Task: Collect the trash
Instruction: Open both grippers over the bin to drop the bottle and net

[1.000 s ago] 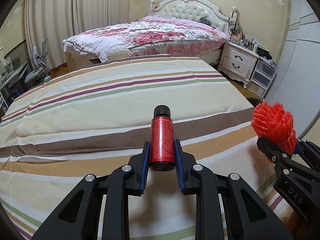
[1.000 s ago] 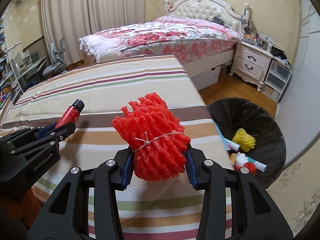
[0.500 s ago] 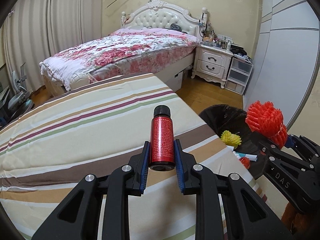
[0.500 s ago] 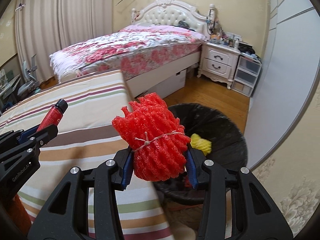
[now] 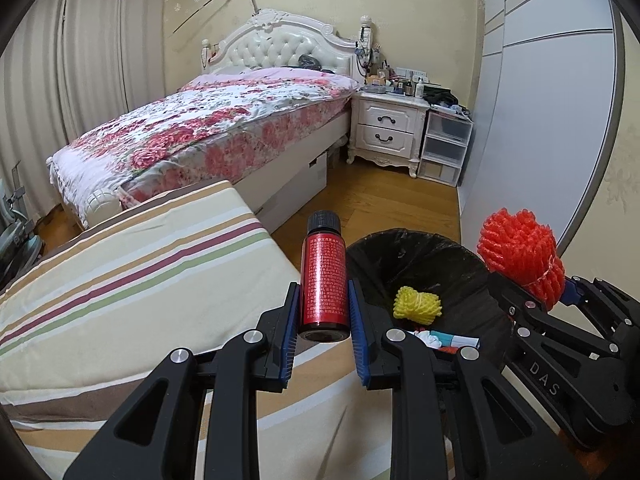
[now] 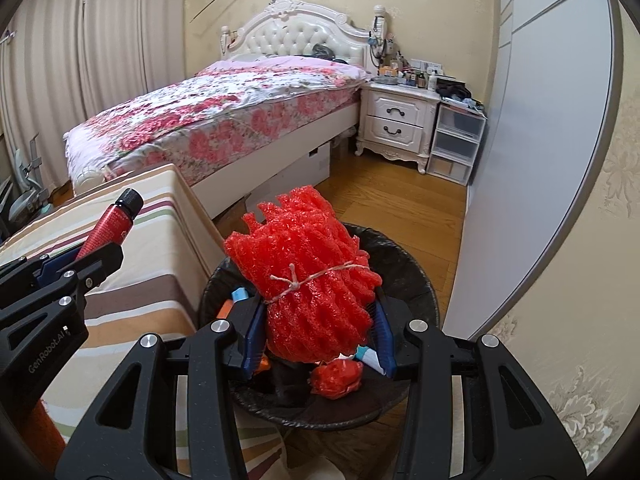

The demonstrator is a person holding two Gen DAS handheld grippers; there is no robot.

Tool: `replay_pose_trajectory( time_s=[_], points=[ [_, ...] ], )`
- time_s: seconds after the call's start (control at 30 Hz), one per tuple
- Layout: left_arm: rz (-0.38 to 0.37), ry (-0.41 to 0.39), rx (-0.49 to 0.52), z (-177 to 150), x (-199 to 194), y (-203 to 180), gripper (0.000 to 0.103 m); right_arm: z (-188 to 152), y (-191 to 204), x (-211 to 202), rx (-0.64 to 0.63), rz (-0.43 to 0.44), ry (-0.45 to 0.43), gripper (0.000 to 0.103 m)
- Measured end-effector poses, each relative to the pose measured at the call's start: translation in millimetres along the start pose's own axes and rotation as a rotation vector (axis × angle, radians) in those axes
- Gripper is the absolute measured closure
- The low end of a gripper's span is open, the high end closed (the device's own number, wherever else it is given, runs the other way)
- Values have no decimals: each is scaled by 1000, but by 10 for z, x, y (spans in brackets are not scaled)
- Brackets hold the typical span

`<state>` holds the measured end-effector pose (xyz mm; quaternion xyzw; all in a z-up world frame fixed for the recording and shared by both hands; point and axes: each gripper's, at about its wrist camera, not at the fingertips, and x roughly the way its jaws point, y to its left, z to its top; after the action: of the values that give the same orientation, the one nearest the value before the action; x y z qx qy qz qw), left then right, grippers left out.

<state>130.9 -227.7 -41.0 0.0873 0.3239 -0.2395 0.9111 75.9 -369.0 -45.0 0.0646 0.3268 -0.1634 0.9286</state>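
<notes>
My left gripper (image 5: 323, 320) is shut on a small red bottle (image 5: 323, 280) with a black cap, held over the right edge of the striped mattress (image 5: 132, 280). My right gripper (image 6: 316, 328) is shut on a red foam net bundle (image 6: 308, 280) tied with string, held right above the black-lined trash bin (image 6: 416, 276). The bin (image 5: 424, 256) holds a yellow foam net (image 5: 417, 303), a red crumpled piece (image 6: 336, 374) and other scraps. The bottle also shows in the right wrist view (image 6: 110, 226), and the red bundle in the left wrist view (image 5: 520, 252).
A bed with a floral cover (image 5: 224, 120) stands behind. A white nightstand (image 5: 388, 128) and plastic drawers (image 5: 444, 148) stand at the back right. A grey wardrobe door (image 6: 540, 160) runs along the right. Wooden floor (image 5: 380, 204) lies between bed and bin.
Both grippers have swung right, from over the striped mattress to the bin. The red bundle is now above the bin's opening. Both grips stay shut.
</notes>
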Motion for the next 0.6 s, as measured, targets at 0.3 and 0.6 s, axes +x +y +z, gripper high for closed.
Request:
replay_pose_trajectory(
  time_s=[0.3,0.6],
  points=[
    [17,13,62,81,254,-202,78,30,-181,165,40,-18,13,60],
    [47,6,84,132,414,-283,42,64,-256,312,61,-18,24,41]
  ],
)
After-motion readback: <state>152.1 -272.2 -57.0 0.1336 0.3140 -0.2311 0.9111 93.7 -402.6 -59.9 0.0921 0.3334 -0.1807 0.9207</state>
